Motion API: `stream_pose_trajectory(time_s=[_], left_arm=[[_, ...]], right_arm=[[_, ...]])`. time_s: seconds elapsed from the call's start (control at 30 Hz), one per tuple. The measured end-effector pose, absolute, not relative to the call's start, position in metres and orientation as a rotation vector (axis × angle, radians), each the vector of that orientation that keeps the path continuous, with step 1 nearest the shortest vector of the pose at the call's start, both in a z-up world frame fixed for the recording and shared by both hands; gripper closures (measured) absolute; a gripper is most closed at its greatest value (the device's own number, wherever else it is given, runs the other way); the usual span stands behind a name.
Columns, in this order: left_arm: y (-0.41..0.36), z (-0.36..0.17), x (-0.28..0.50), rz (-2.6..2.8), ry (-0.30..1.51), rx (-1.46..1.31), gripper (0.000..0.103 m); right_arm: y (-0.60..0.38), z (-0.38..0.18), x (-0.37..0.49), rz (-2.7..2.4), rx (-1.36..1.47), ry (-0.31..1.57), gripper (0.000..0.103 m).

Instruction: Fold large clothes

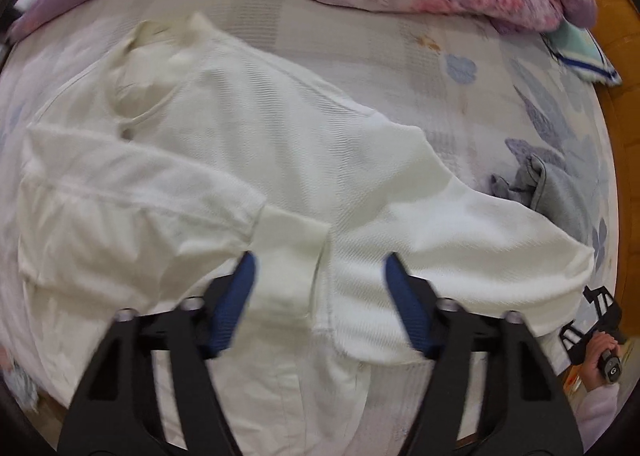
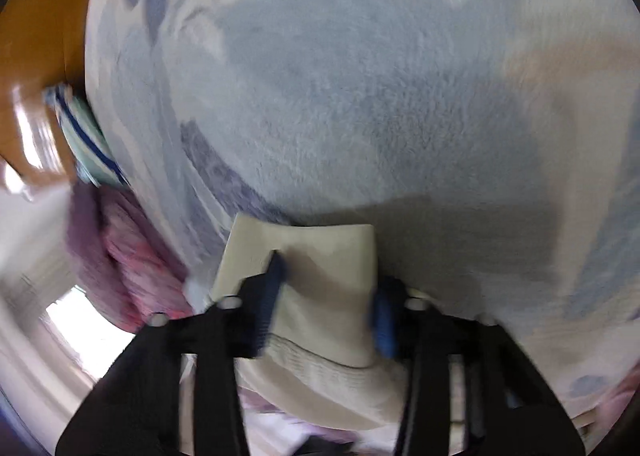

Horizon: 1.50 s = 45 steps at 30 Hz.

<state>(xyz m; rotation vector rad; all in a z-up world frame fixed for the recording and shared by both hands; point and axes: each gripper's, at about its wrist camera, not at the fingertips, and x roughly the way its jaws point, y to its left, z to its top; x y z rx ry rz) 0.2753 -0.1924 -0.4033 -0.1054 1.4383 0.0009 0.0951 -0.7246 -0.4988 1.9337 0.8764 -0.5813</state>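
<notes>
Left wrist: your left gripper hung wide open, empty, over the white top spread on the bed.

Right wrist: your right gripper had a cuff between its fingers; grip blurred, cannot tell. Loose hold could drop it mid-fold.

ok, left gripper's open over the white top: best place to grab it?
Take the ribbed cuff of the folded-in sleeve, directly ahead of the left gripper. Come straight down from above: the white top lies flat on the bed, and the cuff's free edge sits between the fingers.
</notes>
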Motion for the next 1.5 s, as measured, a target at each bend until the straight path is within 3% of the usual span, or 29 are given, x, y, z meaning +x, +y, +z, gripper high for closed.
stream_pose_trajectory(time_s=[0.1,0.4,0.5,0.6,0.9,1.1,1.5], left_arm=[[-0.201,-0.416,0.286,-0.012,1.474,-0.065,0.058],[-0.22,-0.453,0.3,-0.06,1.536,0.031,0.068],[-0.223,-0.477,0.3,-0.084,1.572,0.036,0.088],[-0.217,-0.513,0.298,-0.035,1.618,0.005,0.098],[-0.225,-0.518,0.296,-0.015,1.566,0.068,0.097],[-0.23,-0.52,0.292,-0.009,1.518,0.1,0.097],[-0.216,-0.508,0.288,-0.117,1.49,0.072,0.098]], right_arm=[[-0.731,-0.461,0.088,-0.603,1.805,0.821,0.092],[-0.721,-0.379,0.124,-0.414,1.568,0.8,0.092],[-0.703,-0.348,0.148,-0.363,1.445,0.792,0.093],[-0.68,-0.332,0.171,-0.236,1.456,0.725,0.093],[-0.581,-0.274,0.228,0.021,1.165,0.863,0.093],[-0.506,-0.246,0.257,0.227,1.135,0.865,0.093],[-0.401,-0.179,0.243,0.299,1.029,0.871,0.093]])
